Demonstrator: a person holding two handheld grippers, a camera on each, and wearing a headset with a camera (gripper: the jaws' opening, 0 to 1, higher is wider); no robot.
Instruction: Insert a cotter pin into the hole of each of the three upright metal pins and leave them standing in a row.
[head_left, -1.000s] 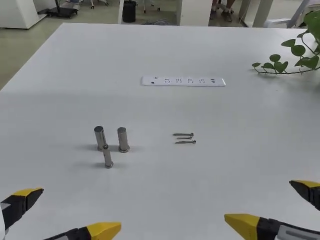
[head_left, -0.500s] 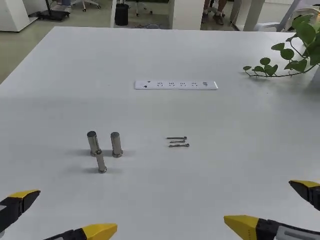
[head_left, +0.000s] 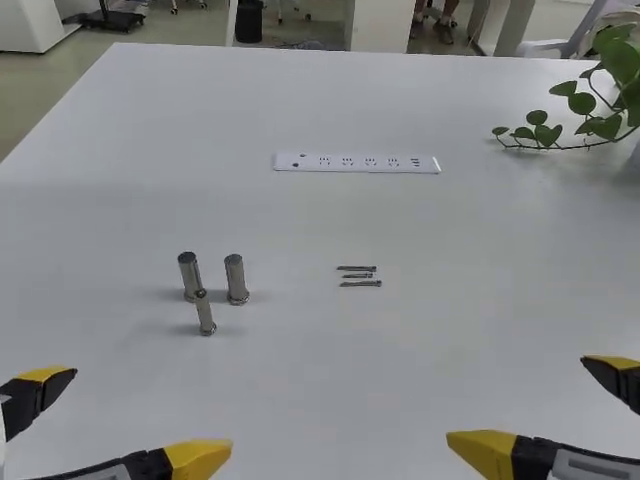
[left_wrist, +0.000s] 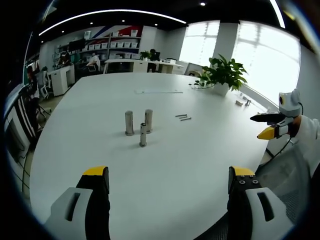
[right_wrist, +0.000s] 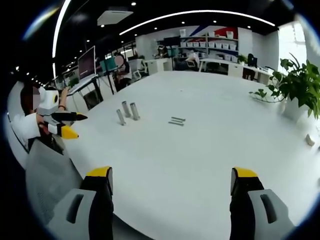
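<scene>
Likeliest trouble: the cotter pins, lying flat on the near side of the power strip, are thin enough to skid from a pinch, and the three metal pins, near-left of the strip, stand bunched, so one nudge could topple them. The left gripper and right gripper hover nearer still, jaws spread wide, empty.

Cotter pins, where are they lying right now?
In the head view, the cotter pins lie flat, right of the three upright metal pins and nearer the camera than the white power strip.
</scene>
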